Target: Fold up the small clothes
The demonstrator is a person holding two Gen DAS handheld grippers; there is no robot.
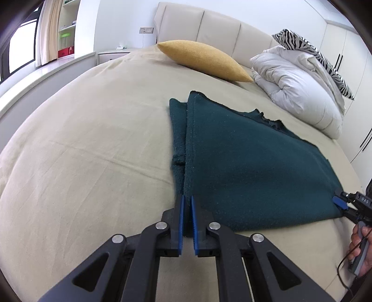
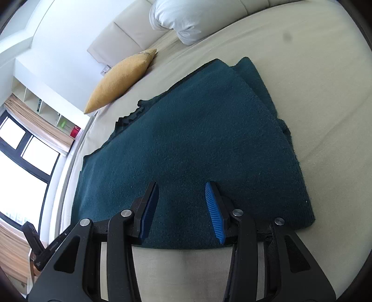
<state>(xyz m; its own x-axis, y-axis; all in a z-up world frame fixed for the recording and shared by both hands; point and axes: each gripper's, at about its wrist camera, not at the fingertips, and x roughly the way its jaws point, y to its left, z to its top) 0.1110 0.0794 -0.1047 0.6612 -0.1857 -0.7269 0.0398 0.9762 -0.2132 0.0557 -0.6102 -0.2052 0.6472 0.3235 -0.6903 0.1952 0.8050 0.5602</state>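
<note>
Clamped almost completely together, the left gripper (image 1: 187, 201) pinches the near corner of the dark green garment (image 1: 244, 167) between its blue pads, right at the folded edge. Over on the other side, the right gripper (image 2: 182, 189) has its jaws standing apart above the cloth's near hem, the ribbed blue pads (image 2: 215, 216) touching nothing that I can make out; no fabric is caught between them.

Biggest thing in the room is the bed (image 1: 81, 139), covered in a beige sheet, and the garment lies spread flat on it, folded over on itself. Beyond that, a bundled white duvet (image 1: 300, 88) sits against the padded headboard (image 1: 209, 21), with a zebra-striped cloth (image 1: 311, 48) draped on top. Beside the duvet a mustard cushion (image 1: 202, 59) rests, well apart from the garment.
</note>
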